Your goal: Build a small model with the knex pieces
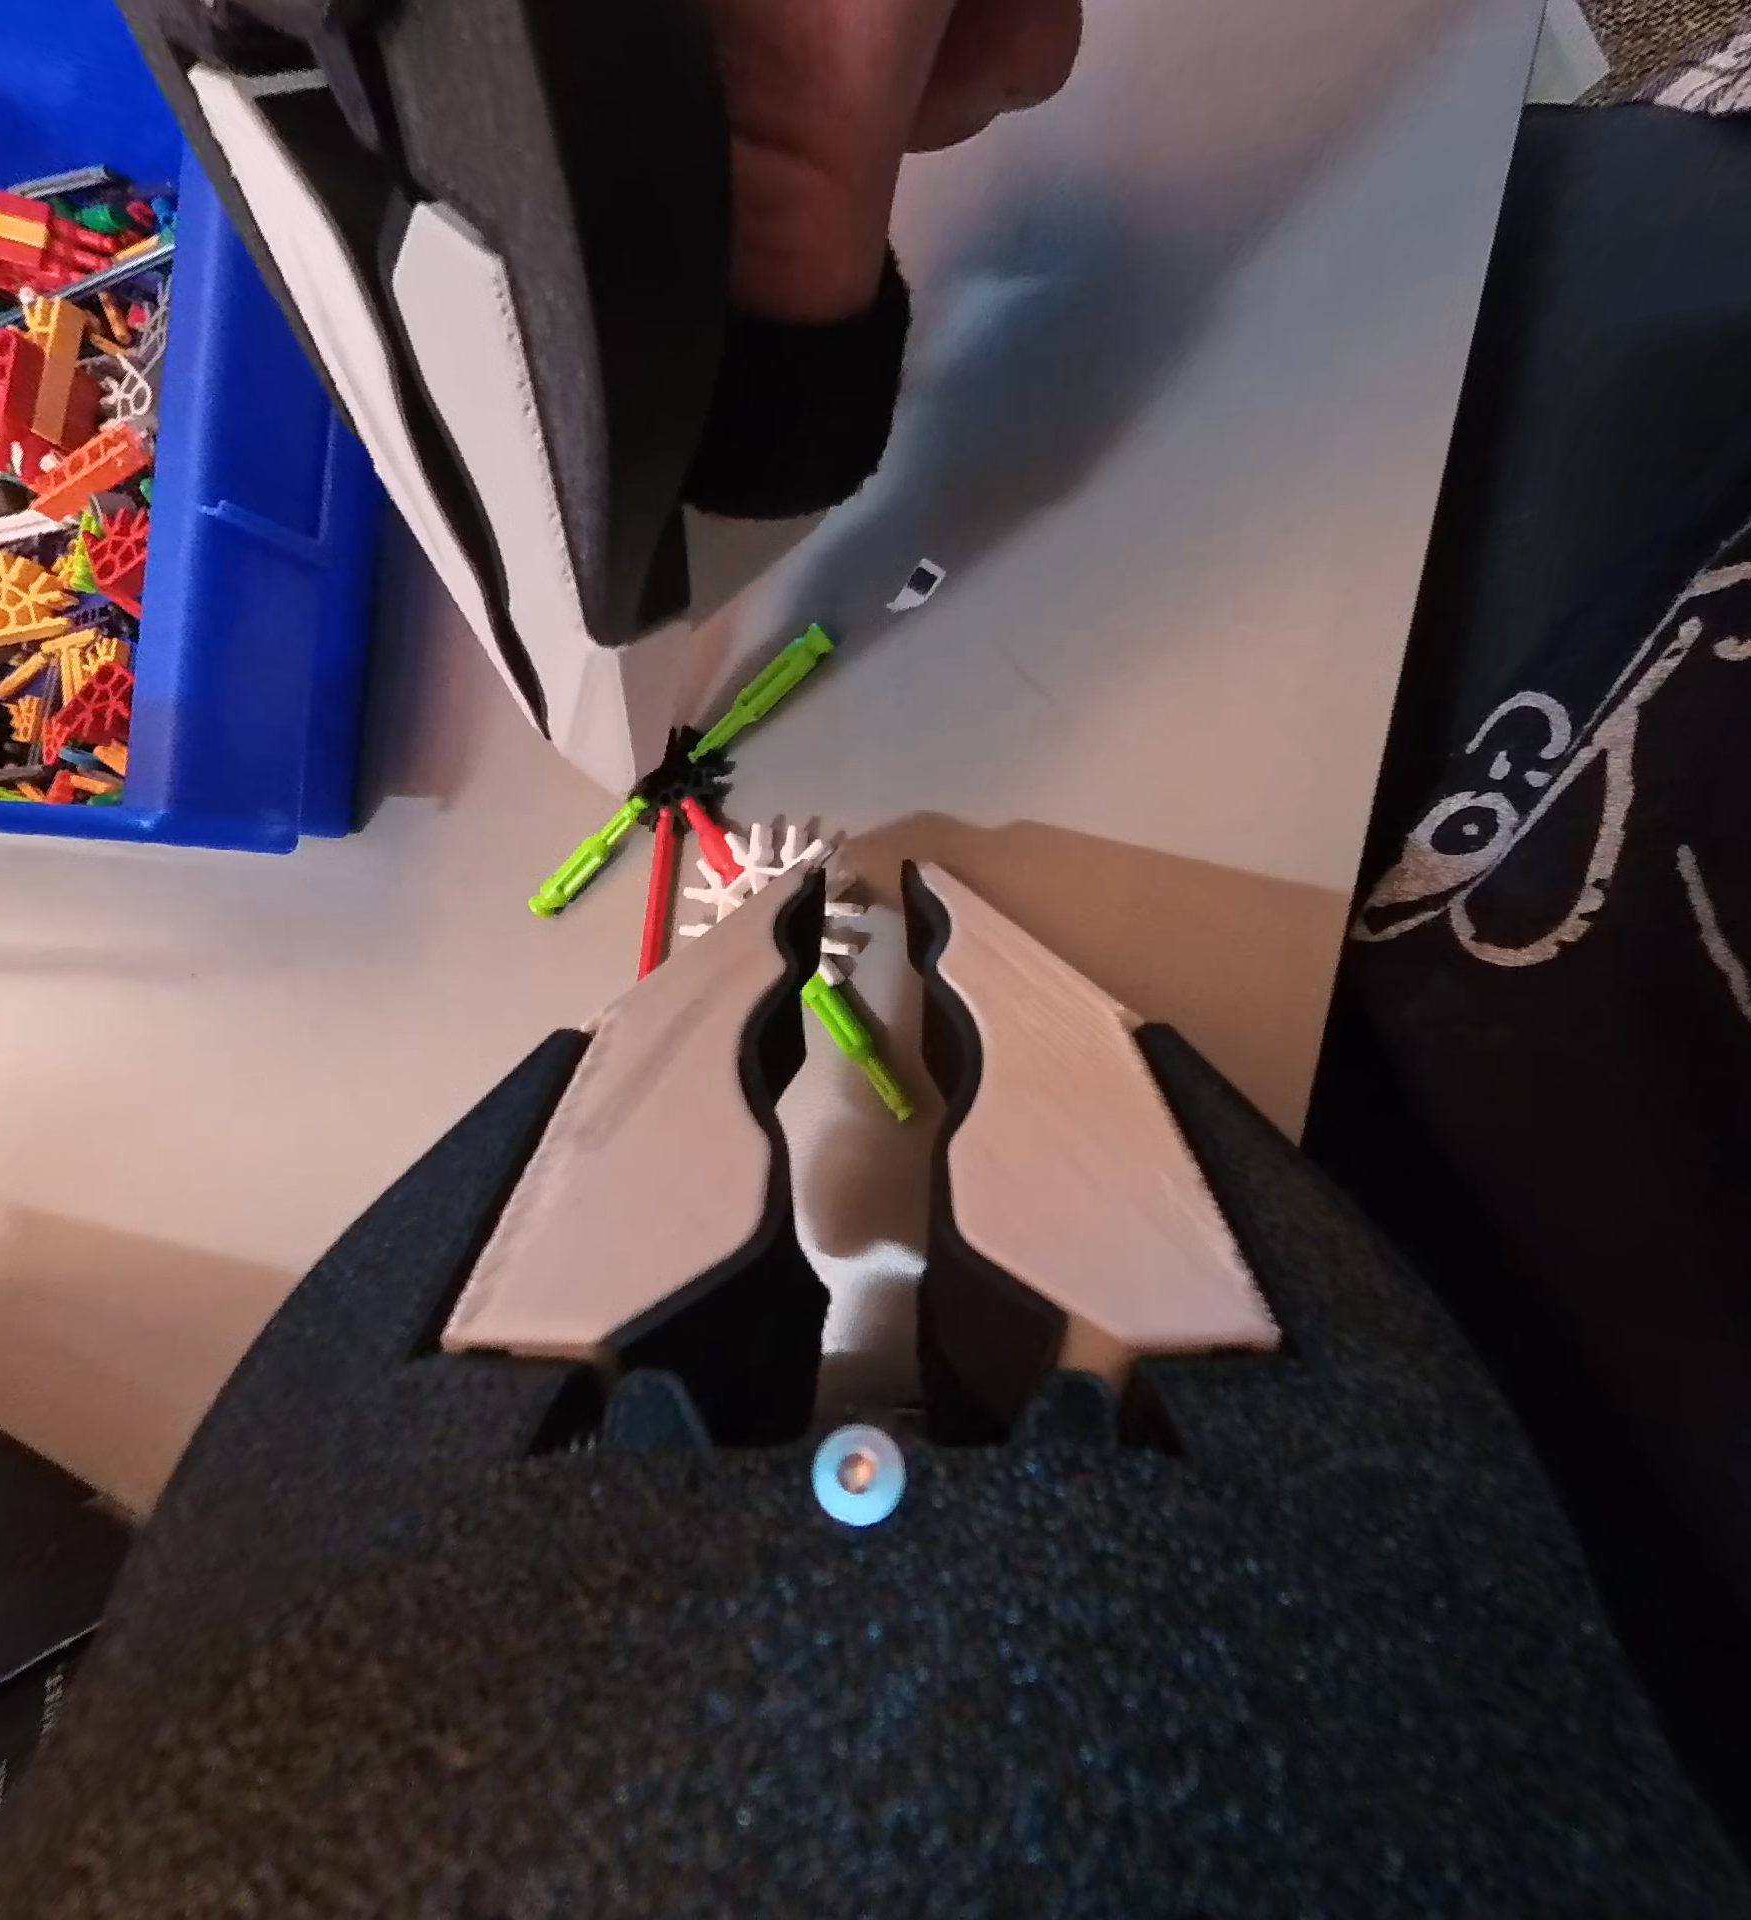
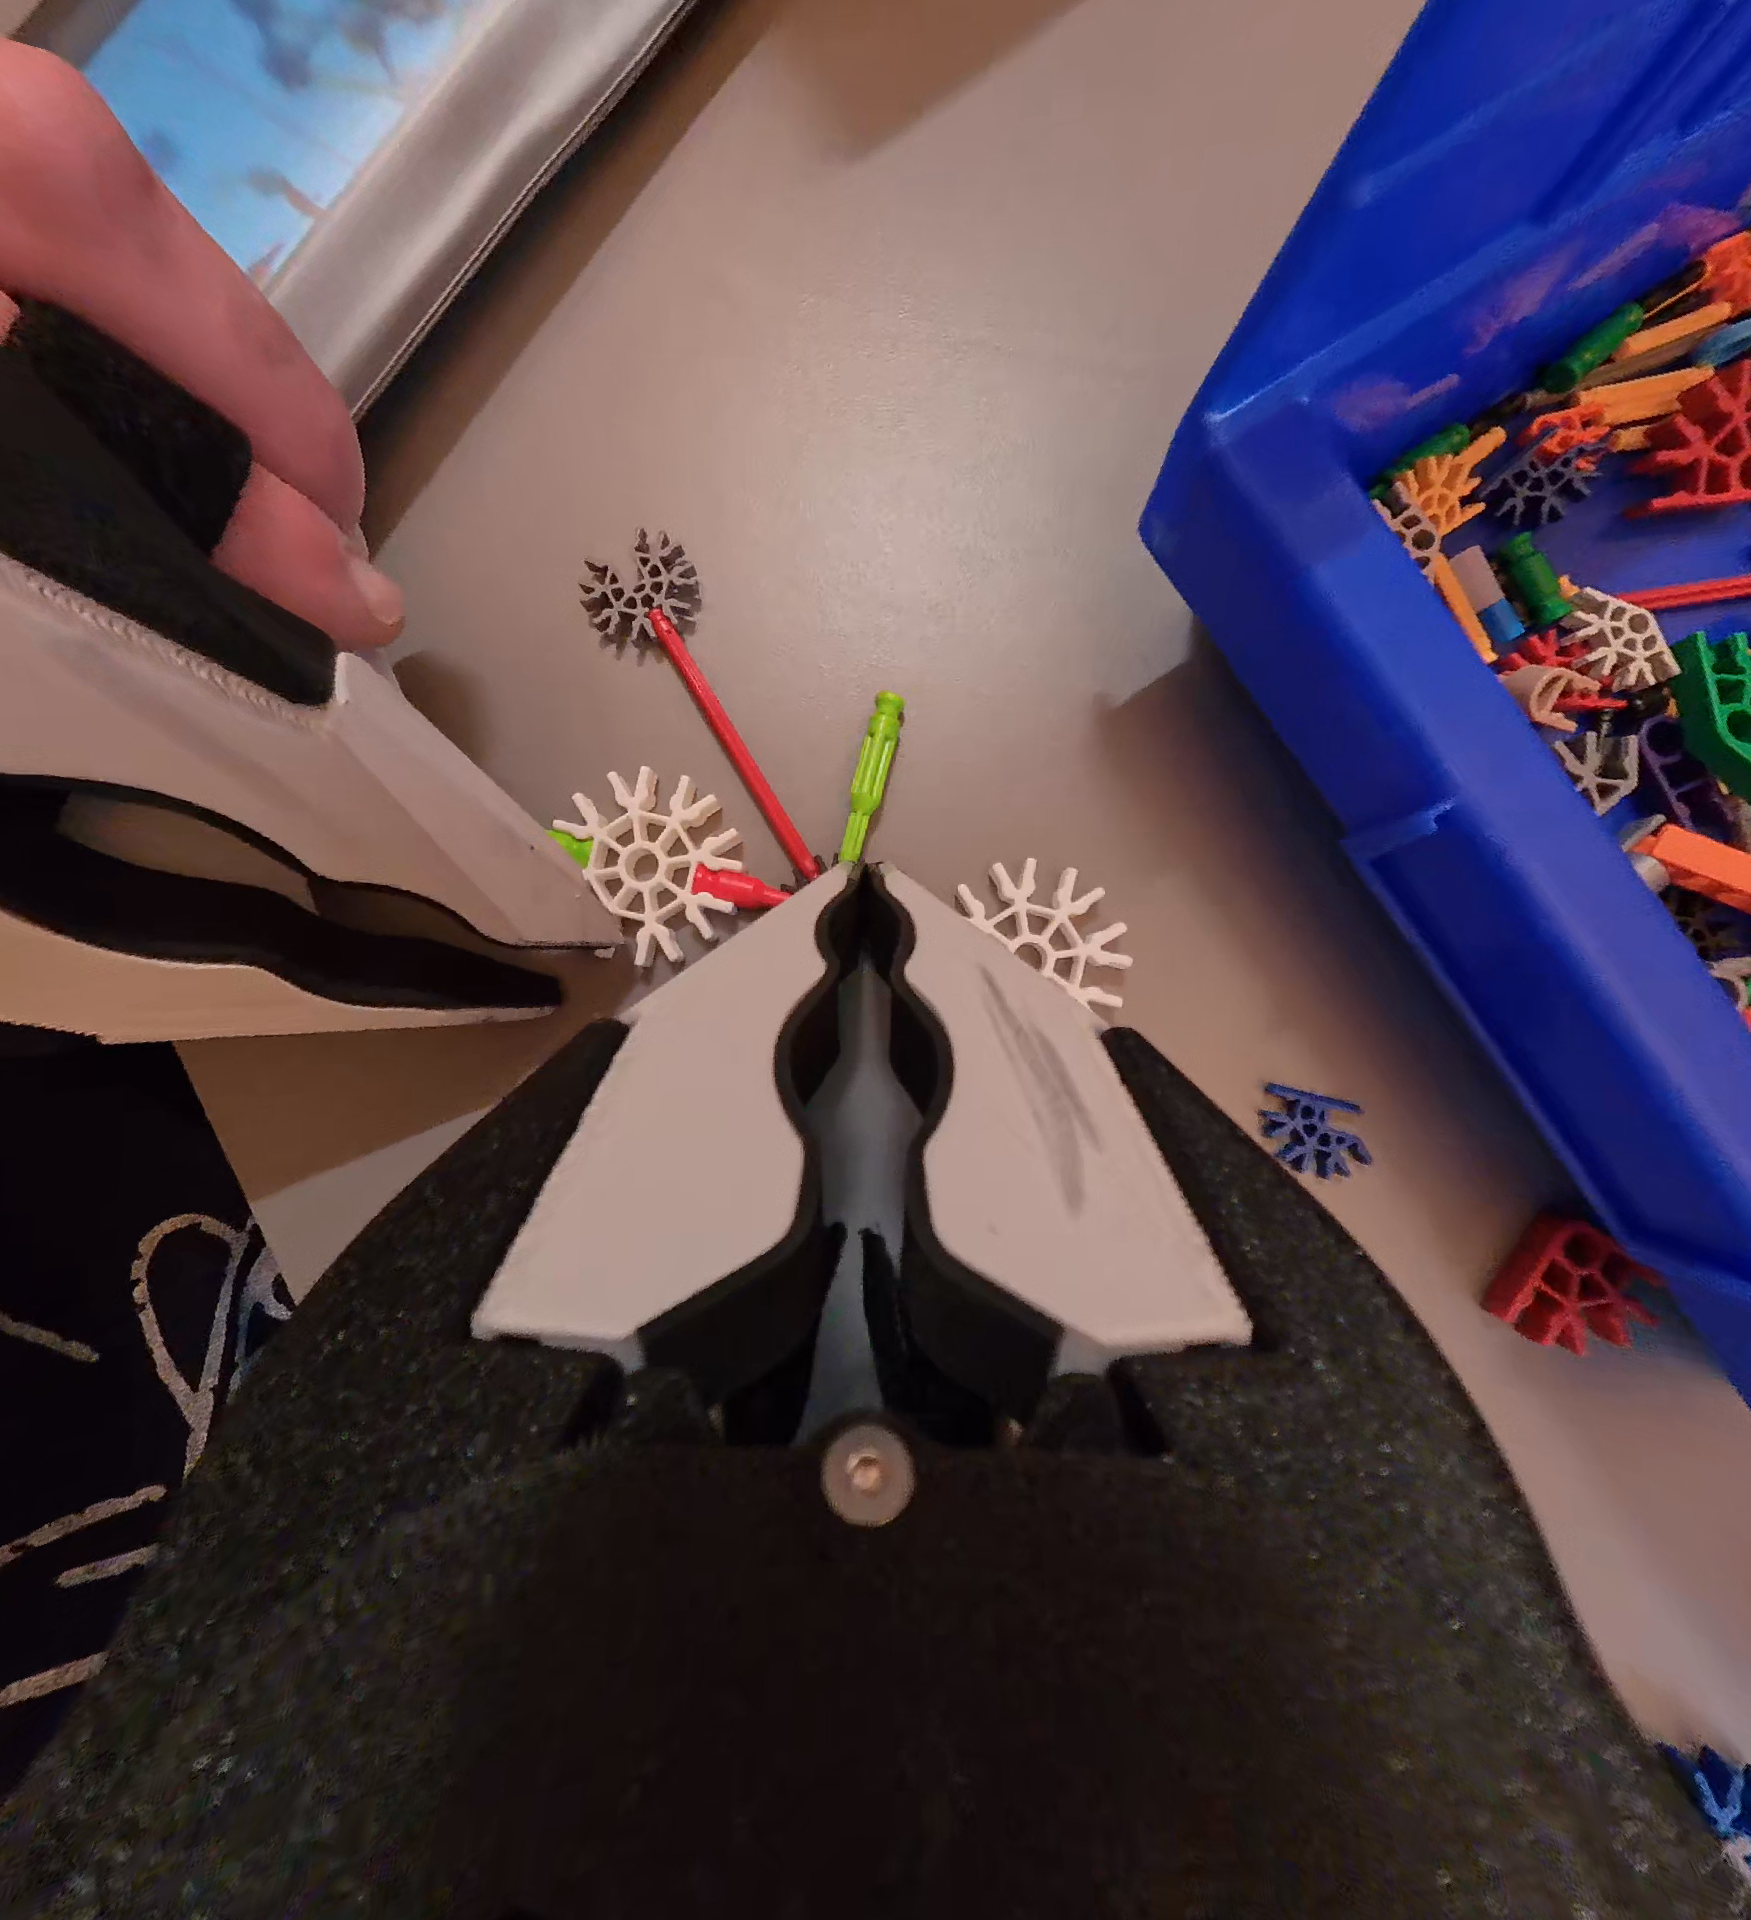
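Right gripper (image 2: 866, 878): jaws pinching shut on the black connector (image 1: 682, 781), hub of an assembly lying on the pale table (image 1: 1110, 520); green rods (image 1: 767, 681) and red rods (image 2: 731, 743) radiating from it.
Left gripper (image 1: 860, 883): jaws standing slightly apart, straddling the white snowflake connector (image 2: 647, 862) on one red rod, clamping nothing.
Surroundings: blue parts bin (image 2: 1370, 623) crowding one side; table edge running just beside the left gripper; a second white connector (image 2: 1053, 935) lying loose nearby.
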The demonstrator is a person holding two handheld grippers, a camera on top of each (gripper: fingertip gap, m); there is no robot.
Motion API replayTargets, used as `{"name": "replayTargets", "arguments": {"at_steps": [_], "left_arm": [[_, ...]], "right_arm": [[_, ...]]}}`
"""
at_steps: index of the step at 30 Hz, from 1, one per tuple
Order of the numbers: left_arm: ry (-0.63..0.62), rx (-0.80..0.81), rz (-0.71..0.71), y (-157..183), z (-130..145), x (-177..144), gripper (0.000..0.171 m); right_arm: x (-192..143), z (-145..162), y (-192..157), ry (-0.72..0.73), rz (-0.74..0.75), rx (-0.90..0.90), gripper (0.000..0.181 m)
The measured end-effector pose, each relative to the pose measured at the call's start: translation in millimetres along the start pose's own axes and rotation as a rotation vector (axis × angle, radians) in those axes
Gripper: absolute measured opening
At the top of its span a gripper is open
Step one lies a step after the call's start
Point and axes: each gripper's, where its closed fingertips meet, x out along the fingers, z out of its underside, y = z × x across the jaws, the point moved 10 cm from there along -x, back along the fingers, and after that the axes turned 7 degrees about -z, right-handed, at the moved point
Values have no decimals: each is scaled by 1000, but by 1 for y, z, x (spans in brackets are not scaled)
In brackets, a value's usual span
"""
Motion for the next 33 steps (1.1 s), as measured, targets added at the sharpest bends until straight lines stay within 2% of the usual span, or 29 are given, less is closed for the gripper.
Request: {"name": "replayTargets", "arguments": {"at_steps": [11,23,33], "left_arm": [[-3,9,-3,0,-1,0,14],[-3,10,-1,0,0,0,14],[11,9,20,3,0,-1,14]], "right_arm": [[-8,-11,-1,21,5,-39,0],[5,-16,3,-108,-37,-123,0],[9,-13,-2,-191,22,-239,0]]}}
